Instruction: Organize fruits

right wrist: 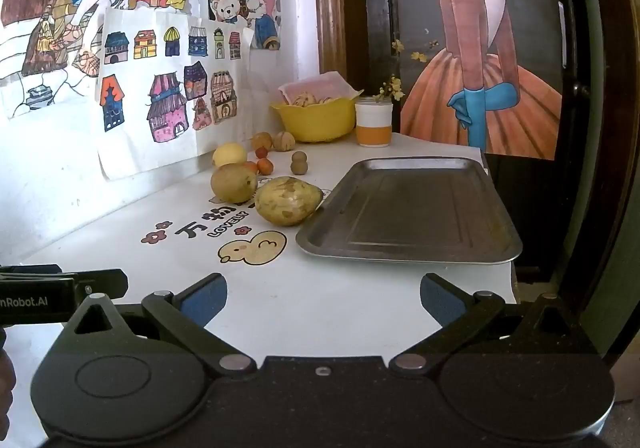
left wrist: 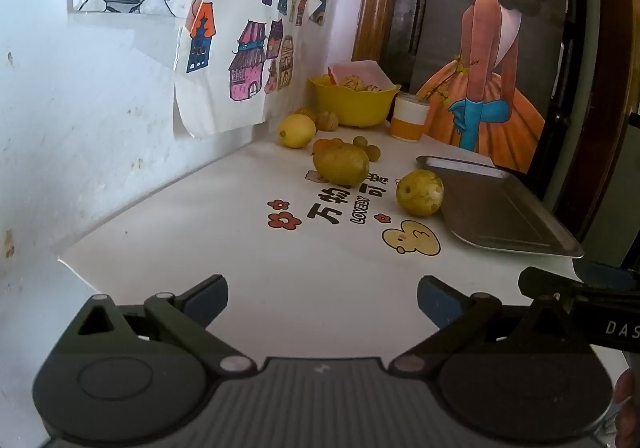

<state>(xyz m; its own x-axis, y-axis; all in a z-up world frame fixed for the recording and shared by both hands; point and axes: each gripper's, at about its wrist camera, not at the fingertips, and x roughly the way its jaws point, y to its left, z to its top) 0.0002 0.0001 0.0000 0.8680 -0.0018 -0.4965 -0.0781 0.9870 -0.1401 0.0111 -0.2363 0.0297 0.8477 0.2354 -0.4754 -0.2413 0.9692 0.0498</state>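
Two sets of tongs hang low over the near edge of the white table [right wrist: 332,300], side by side, both spread wide with nothing between their blue-padded fingers: the left tongs [left wrist: 322,302] face the fruit, and the right tongs [right wrist: 322,302] face the gap between fruit and tray. The fruit sits loose on the table toward the wall. Nearest the tray is a large yellow-green pear [right wrist: 287,201], its skin blotched with brown scuffs, lying on its side with its long axis running left to right and its narrower end pointing at the tray, just touching or almost touching the rim; I cannot tell which. Behind it and to the left lies a second, rounder pear [right wrist: 234,182], duller and speckled. Farther back are a smooth yellow lemon [right wrist: 229,154], a few small orange fruits [right wrist: 265,166], two little greenish ones [right wrist: 299,164] and a walnut [right wrist: 283,141]. The steel tray [right wrist: 412,248] lies flat on the right side of the table, lengthwise away from me. A yellow bowl [right wrist: 316,124] and a white-and-orange cup [right wrist: 373,124] stand at the back.
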